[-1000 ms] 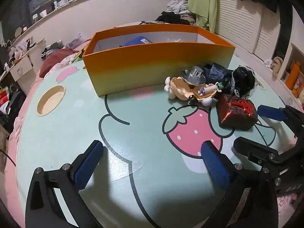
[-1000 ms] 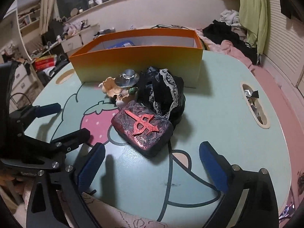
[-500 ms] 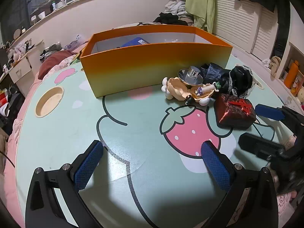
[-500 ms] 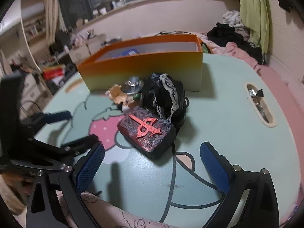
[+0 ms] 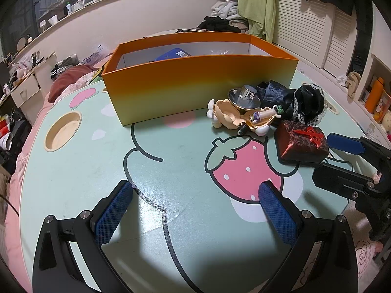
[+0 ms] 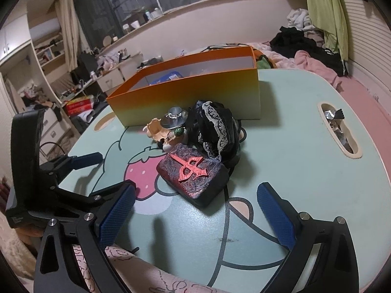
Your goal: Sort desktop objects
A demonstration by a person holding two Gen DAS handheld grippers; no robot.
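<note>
A dark red box with a red cross emblem [image 6: 193, 172] [image 5: 301, 142] lies on the mint table. Behind it sit black lace cloth [image 6: 216, 125] [image 5: 308, 103], a silver hat [image 6: 174, 119] [image 5: 245, 96] and beige doll parts [image 5: 231, 117] [image 6: 157, 131]. An orange box [image 5: 195, 83] [image 6: 190, 95] stands behind them, with a blue item [image 5: 174, 53] inside. My left gripper [image 5: 195, 217] is open and empty over the table's front. My right gripper [image 6: 195, 216] is open and empty, just short of the red box. It also shows in the left wrist view [image 5: 342, 163].
The table [image 5: 171, 158] has a round cup recess [image 5: 62, 130] at its left and a slot [image 6: 338, 129] holding foil wrappers at its right. A bed with clothes lies behind the table. The left gripper [image 6: 80, 173] shows at the left of the right wrist view.
The right gripper has tilted and shifted a little, so the red box sits more centred ahead of its fingers. The left gripper has barely moved. Both stay open.
</note>
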